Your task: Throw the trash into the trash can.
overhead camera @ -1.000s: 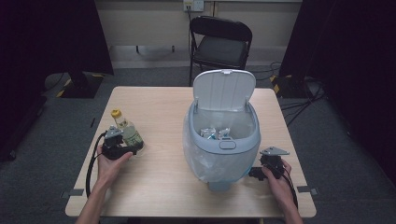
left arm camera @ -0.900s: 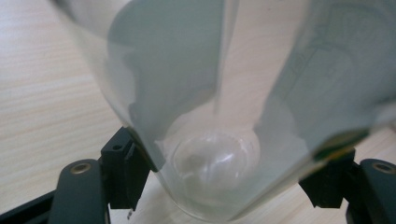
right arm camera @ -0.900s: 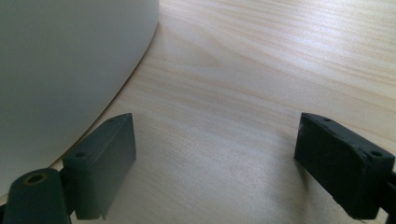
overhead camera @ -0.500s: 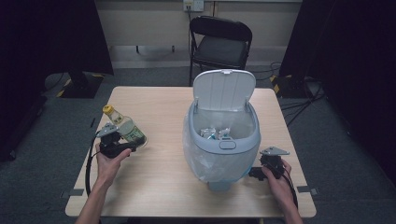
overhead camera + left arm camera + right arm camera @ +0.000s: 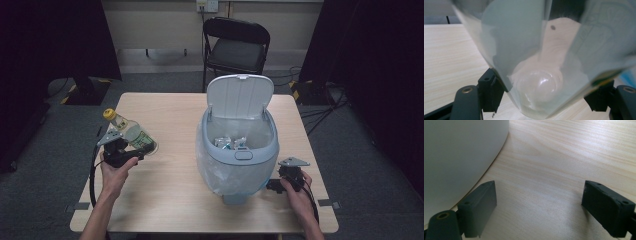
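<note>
My left gripper [image 5: 125, 148] clamped the bottle [image 5: 131, 134] for disposal — right gripper [image 5: 280, 185], jaws wide and empty, steadied the bin [image 5: 239, 159].

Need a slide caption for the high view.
Left gripper holds a clear bottle above the table, beside an open-lidded bin.

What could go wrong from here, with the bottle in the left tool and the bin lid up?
1. The left tool grips the clear bottle near its base, tilted, cap end far out; it could pivot or slip between the jaws.
2. The bin already holds crumpled waste, and its raised lid stands behind the opening; a long bottle may catch the rim or lid.
3. The right tool sits open beside the bin's base, not gripping it, so a knock could shift the bin.
</note>
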`<state>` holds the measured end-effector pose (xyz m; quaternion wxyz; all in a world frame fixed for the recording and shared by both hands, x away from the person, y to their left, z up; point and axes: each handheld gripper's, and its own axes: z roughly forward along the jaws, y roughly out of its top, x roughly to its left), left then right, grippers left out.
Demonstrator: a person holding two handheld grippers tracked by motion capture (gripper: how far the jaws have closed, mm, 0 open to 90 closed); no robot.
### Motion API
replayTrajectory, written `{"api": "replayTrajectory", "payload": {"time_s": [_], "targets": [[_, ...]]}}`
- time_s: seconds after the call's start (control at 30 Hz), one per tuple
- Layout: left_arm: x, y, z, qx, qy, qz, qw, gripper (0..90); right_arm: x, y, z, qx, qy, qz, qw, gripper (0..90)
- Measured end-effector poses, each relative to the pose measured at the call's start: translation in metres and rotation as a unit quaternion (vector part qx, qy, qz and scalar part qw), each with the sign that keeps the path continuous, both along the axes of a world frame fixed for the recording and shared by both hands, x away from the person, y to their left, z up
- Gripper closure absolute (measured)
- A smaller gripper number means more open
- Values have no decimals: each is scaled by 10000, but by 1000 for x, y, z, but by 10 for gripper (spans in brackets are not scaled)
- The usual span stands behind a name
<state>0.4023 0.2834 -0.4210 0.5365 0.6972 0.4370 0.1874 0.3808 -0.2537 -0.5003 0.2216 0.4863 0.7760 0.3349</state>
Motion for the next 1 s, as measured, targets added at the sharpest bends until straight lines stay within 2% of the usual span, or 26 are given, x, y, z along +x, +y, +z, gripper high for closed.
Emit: {"api": "replayTrajectory", "payload": {"time_s": [0.1, 0.17, 0.63, 1.0], "targets": [[-4, -1, 8, 40, -125, -20, 9999, 283, 0, 0, 0, 0, 0, 1, 10000, 118], [-6, -3, 12, -32, -153, -41, 9999, 284, 0, 0, 0, 0, 0, 0, 10000, 118], [-18, -12, 36, -71, -436, -274, 9986, 284, 0, 0, 0, 0, -1, 1, 10000, 118], [-33, -27, 62, -94, -831, -506, 9952, 284, 0, 0, 0, -1, -1, 2, 10000, 118]]}}
